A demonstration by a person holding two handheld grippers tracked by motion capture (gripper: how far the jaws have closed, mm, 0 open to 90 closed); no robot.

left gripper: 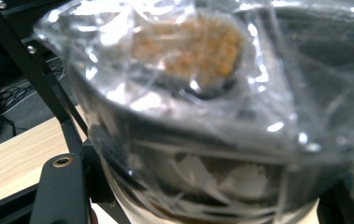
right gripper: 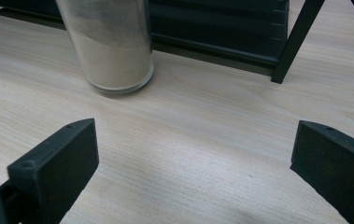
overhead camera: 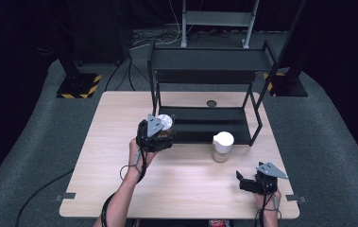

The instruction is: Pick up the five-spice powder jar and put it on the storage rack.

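High view: left tongs (overhead camera: 161,128) clamp a film-wrapped jar (overhead camera: 166,122), held at the rack (overhead camera: 205,124) lower shelf edge, likely for shelving | right tongs (overhead camera: 246,182) wide, empty, parked on counter (overhead camera: 181,189) | second jar (right gripper: 111,44) ahead of right tongs, beside rack, presumably next.

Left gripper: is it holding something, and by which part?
Yes. The left gripper is shut on a clear jar wrapped in plastic film, at the shelf's lower tier. Where on its body the fingers press cannot be told.
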